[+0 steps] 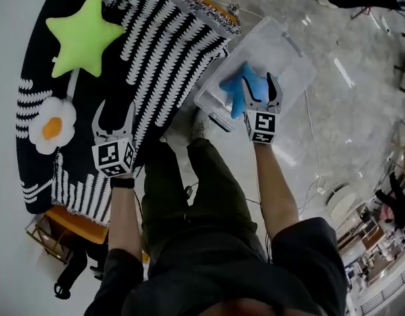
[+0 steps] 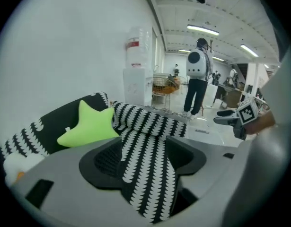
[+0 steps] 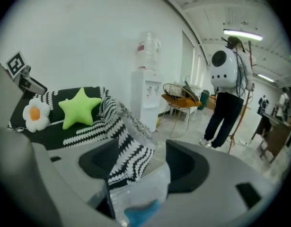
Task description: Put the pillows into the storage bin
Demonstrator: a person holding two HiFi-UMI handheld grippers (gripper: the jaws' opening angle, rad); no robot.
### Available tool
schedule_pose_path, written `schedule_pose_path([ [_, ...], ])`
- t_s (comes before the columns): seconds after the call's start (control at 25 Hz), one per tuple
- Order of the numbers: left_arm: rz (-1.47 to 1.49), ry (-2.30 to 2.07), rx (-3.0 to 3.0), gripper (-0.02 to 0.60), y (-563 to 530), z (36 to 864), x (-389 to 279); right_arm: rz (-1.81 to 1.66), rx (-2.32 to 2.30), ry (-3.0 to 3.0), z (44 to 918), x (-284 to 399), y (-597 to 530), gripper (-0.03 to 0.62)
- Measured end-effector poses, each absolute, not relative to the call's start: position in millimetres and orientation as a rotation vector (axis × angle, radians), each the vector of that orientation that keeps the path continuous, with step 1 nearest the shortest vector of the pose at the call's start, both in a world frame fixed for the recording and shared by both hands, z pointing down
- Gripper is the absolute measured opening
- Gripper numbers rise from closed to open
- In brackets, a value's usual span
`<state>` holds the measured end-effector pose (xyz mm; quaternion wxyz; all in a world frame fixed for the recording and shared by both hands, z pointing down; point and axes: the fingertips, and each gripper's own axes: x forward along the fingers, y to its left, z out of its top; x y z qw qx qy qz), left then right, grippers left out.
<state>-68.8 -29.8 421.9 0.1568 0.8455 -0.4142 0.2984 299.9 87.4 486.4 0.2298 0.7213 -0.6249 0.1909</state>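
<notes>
Blue pillow (image 1: 238, 87) lies in the clear bin (image 1: 291, 48) under our right gripper (image 1: 261, 82), jaws wide, empty. Our left gripper (image 1: 115, 108), equally wide, hangs over the striped blanket (image 1: 169, 45), whose far edge bears a star pillow (image 1: 83, 35).

1. Blue pillow (image 1: 236, 87) in the bin (image 1: 291, 51): the right gripper (image 1: 260, 81) covers its right side, and the right gripper view's bottom edge cuts it off.
2. Egg pillow (image 2: 13, 163): largely behind the left gripper (image 1: 114, 107) body in the left gripper view.
3. Chair (image 1: 76, 222) under the blanket (image 1: 162, 45): only an orange edge shows.
</notes>
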Motion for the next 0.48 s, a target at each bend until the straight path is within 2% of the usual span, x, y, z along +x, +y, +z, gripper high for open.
schedule_pose_path([
  [0.2, 0.748, -1.384, 2.296, 0.296, -54, 410, -159, 0.437, 1.873, -1.867, 460, 227, 24, 0.298],
  [0.48, 0.638, -1.676, 2.105, 0.296, -62, 385, -317, 0.370, 1.611, -2.115, 438, 65, -53, 0.298],
])
